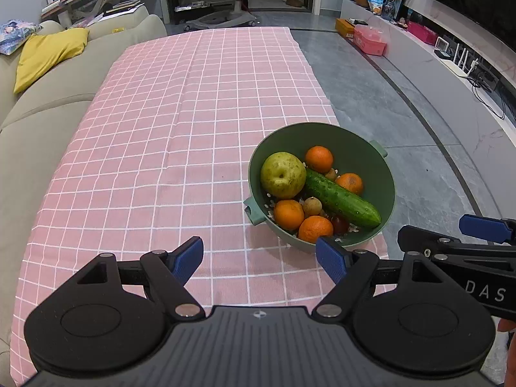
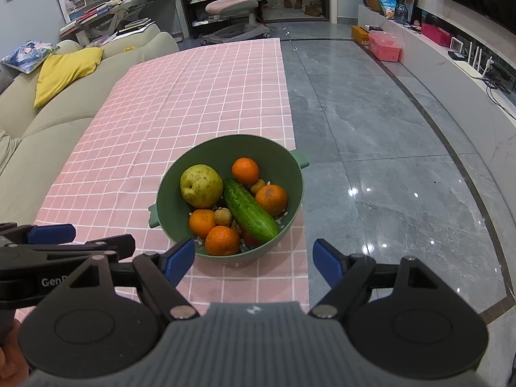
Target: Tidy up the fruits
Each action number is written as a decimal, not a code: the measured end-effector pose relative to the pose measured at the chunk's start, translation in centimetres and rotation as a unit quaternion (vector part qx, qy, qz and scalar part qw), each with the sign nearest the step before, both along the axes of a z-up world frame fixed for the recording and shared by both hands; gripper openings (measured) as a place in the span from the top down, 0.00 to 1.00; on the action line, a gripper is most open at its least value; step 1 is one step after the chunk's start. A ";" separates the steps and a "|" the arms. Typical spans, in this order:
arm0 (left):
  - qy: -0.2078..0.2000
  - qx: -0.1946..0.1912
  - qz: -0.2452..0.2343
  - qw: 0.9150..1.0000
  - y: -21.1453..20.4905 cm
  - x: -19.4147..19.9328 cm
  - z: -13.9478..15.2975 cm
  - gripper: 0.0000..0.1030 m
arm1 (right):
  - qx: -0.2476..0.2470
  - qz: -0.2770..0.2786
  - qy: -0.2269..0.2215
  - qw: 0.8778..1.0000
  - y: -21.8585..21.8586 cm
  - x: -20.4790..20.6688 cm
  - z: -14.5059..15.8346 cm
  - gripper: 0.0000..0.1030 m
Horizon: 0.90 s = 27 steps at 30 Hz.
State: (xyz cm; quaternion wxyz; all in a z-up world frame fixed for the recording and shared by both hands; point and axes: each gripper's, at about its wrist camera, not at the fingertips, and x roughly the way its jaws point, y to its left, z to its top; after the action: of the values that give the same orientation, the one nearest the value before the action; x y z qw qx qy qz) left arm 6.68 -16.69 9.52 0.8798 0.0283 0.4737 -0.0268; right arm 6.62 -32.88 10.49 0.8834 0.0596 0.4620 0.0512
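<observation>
A green bowl (image 1: 361,142) (image 2: 180,180) stands near the right edge of the pink checked tablecloth (image 1: 180,122) (image 2: 180,96). It holds a yellow-green pear (image 1: 283,173) (image 2: 201,185), a cucumber (image 1: 342,198) (image 2: 250,210), several oranges (image 1: 319,159) (image 2: 245,170) and small brown fruits (image 1: 312,206) (image 2: 223,216). My left gripper (image 1: 259,258) is open and empty, just short of the bowl and to its left. My right gripper (image 2: 254,256) is open and empty, just in front of the bowl. Each gripper shows at the edge of the other's view.
A beige sofa (image 1: 48,106) with a yellow cushion (image 1: 48,54) runs along the table's left side. Grey tiled floor (image 2: 387,145) lies to the right, with a TV bench (image 2: 467,74) and pink boxes (image 2: 385,46) beyond. A desk chair (image 2: 232,6) stands at the far end.
</observation>
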 end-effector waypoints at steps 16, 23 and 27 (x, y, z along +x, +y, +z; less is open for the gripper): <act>0.002 0.000 0.000 1.000 0.1 0.0 -0.3 0.10 | -0.002 -0.001 0.003 1.000 -0.2 0.1 -0.2 0.25; 0.003 0.000 -0.001 1.000 0.1 0.0 -0.5 0.10 | -0.002 -0.004 0.004 1.000 -0.2 0.1 -0.3 0.25; 0.003 0.000 -0.001 1.000 0.1 0.0 -0.6 0.10 | -0.002 -0.003 0.004 1.000 -0.2 0.1 -0.3 0.25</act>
State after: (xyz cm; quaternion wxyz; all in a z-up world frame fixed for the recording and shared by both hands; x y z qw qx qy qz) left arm 6.64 -16.58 8.95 0.8785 0.0286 0.4761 -0.0274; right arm 6.77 -33.03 10.20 0.8818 0.0596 0.4654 0.0470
